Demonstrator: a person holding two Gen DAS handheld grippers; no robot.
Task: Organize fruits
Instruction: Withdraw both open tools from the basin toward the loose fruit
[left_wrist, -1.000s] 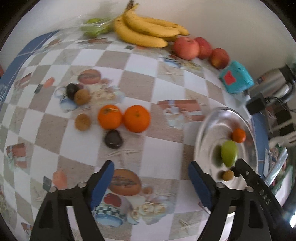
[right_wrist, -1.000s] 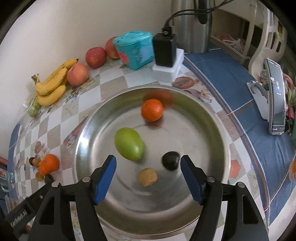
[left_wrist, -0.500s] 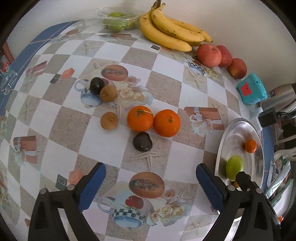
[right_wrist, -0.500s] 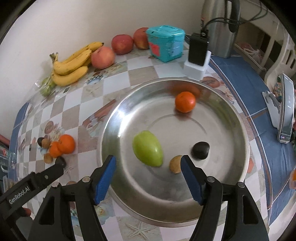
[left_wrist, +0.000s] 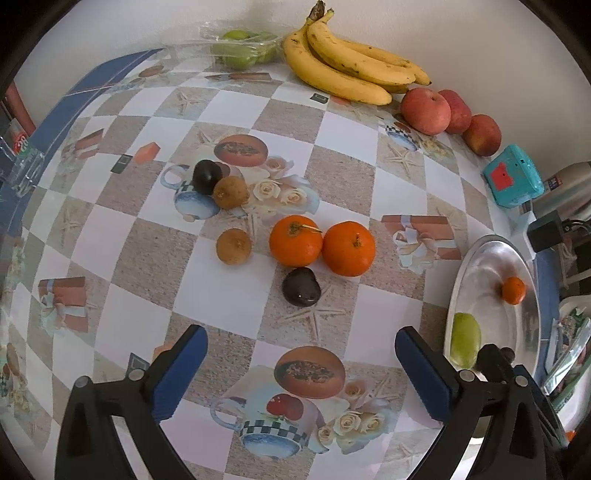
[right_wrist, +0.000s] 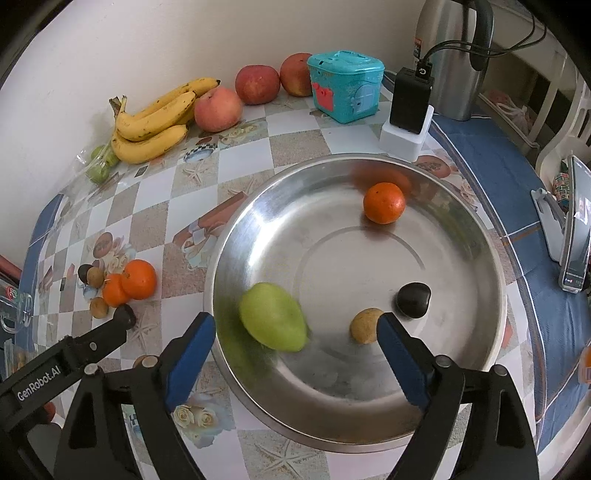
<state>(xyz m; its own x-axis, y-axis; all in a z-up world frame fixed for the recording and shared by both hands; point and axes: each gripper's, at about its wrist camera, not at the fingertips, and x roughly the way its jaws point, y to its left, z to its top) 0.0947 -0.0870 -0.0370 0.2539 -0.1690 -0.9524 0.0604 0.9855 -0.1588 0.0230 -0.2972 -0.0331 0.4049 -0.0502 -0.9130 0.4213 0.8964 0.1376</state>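
Note:
My left gripper (left_wrist: 301, 369) hangs over the checked tablecloth, jaws opening wide with nothing between them. Just beyond it lie a dark plum (left_wrist: 301, 287), two oranges (left_wrist: 295, 240) (left_wrist: 349, 248), two small brown fruits (left_wrist: 233, 246) (left_wrist: 231, 192) and another dark fruit (left_wrist: 207, 176). My right gripper (right_wrist: 295, 356) is over the near side of the steel bowl (right_wrist: 229, 258), jaws opening. A blurred green mango (right_wrist: 273, 315) lies in the bowl between the fingers' line, untouched by the pads. The bowl also holds an orange (right_wrist: 383, 202), a dark fruit (right_wrist: 413, 299) and a brown fruit (right_wrist: 365, 325).
Bananas (left_wrist: 347, 70), three apples (left_wrist: 426, 110) and bagged green fruit (left_wrist: 243, 51) line the back wall. A teal box (right_wrist: 345, 86), a black charger on a white block (right_wrist: 408, 110) and a steel kettle (right_wrist: 454, 55) stand behind the bowl. A phone stand (right_wrist: 572, 236) is right.
Both grippers' jaws stand wider than before. The left view has swung so the loose fruits sit nearer its middle. The mango has shifted toward the bowl's near-left side and looks blurred.

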